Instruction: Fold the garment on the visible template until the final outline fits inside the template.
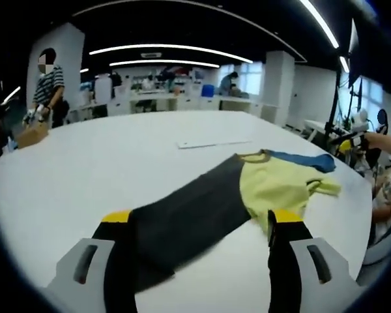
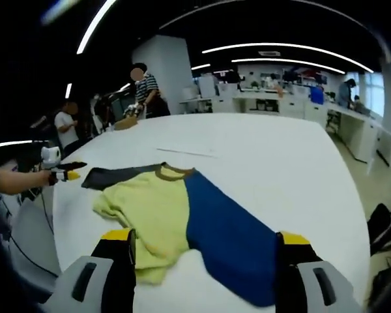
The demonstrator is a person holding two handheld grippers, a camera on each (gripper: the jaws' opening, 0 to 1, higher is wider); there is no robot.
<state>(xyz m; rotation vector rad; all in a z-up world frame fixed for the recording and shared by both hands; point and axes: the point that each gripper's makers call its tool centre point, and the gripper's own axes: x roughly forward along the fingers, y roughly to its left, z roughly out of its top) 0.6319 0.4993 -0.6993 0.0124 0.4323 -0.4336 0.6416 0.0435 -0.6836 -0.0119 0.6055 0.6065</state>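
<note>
Nearest in the left gripper view, the left gripper (image 1: 202, 228) stands with its two black, yellow-tipped fingers (image 1: 288, 231) spread wide, gripping nothing. Between them and running up past their tips lies the garment (image 1: 202, 205), flat on the white table (image 1: 117, 163): its dark grey part sits closest, overlapping the inner edge of the left-hand finger, though whether it touches cannot be told; the yellow-green part lies beyond the right-hand finger, and a blue sleeve farther still. Past the garment, a thin pale strip (image 1: 215, 143) lies on the table, well apart from the cloth. At the right edge, beyond the blue sleeve, another person's hand holds a yellow-tipped gripper. Far off on the left stands a person in a striped shirt (image 1: 47, 91).

Likewise in the right gripper view, the right gripper (image 2: 205, 244) has its fingers (image 2: 120, 257) set wide apart and empty. The garment (image 2: 182, 215) spreads between and ahead of them: the blue part reaches down beside the right-hand finger, the yellow-green part lies just beside the left-hand finger, and the dark grey sleeve stretches away beyond. At the far left, a yellow-tipped gripper (image 2: 65, 175) held by a hand hovers just beside the grey sleeve's end. Farther on lies the pale strip (image 2: 186, 152), then the table's (image 2: 280, 169) far edge, where people stand.
</note>
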